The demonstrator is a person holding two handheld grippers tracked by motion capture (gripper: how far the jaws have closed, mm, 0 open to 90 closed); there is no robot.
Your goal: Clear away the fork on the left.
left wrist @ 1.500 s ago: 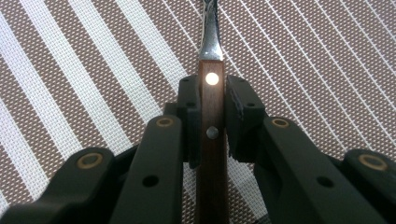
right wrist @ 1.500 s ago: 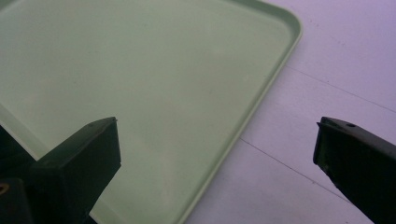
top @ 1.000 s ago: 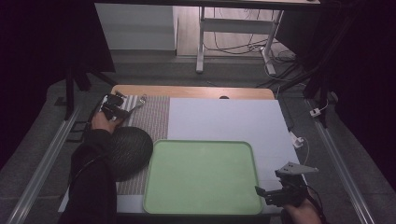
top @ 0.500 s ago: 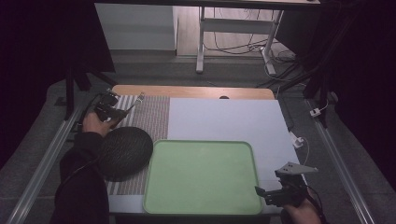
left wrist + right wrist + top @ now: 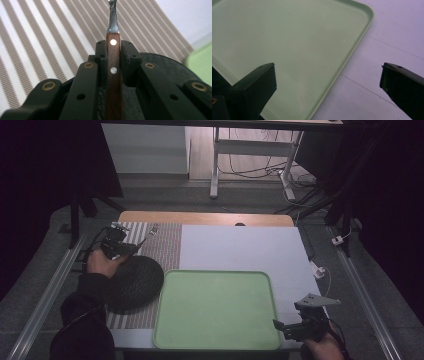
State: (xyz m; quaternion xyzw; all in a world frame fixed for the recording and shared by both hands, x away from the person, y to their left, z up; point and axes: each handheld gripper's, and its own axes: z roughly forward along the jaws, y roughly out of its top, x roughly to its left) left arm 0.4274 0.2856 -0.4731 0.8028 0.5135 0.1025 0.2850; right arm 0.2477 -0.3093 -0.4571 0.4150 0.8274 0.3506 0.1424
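One green tray; one black bowl; one striped mat; one wooden-handled utensil.

Table, striped mat, green tray

Lab-like recording room, dark surround, rail-framed table, floor cables, bare desk legs

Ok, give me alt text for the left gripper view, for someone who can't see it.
The left tongs are shut on a wooden utensil handle with two metal rivets, its steel neck pointing away. Below lie a striped placemat and a dark round woven mat.
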